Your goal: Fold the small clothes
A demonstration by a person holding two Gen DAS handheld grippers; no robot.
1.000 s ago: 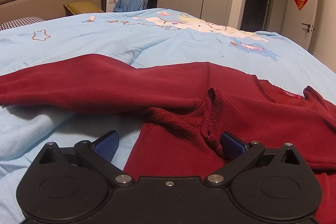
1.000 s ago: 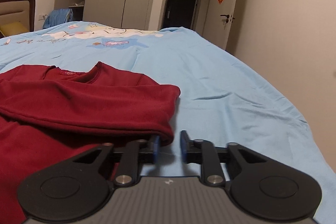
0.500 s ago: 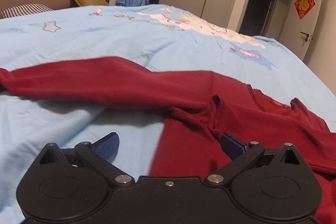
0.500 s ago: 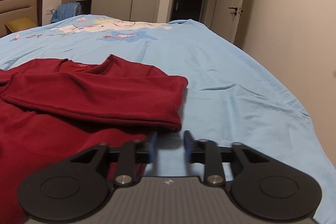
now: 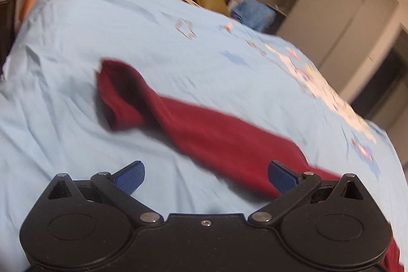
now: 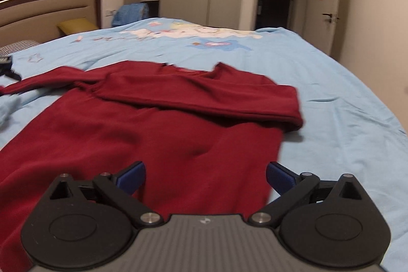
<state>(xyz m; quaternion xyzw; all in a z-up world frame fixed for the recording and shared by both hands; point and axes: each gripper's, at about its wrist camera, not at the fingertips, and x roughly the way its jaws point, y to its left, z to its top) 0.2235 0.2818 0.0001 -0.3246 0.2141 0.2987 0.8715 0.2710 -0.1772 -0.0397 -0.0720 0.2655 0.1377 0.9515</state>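
**One sleeve folded, one still out**

Since half a second ago our right gripper (image 6: pixel 205 173) has opened its jaws wide and pulled back over the body of the red sweater (image 6: pixel 153 134), while our left gripper (image 5: pixel 205 176) has swung away toward the head of the bed, its jaws wide apart and holding nothing.

The sweater lies flat on the light blue bedsheet (image 6: pixel 331 83), collar pointing away from us. In the right wrist view, the right sleeve (image 6: pixel 211 96) is already folded across the chest. In the left wrist view, blurred by motion, the left sleeve (image 5: pixel 204 129) stretches out over the sheet, its cuff (image 5: pixel 117 96) well apart from the body.

We judge the fold about a third done: the left sleeve must come in, then the body must be folded up.
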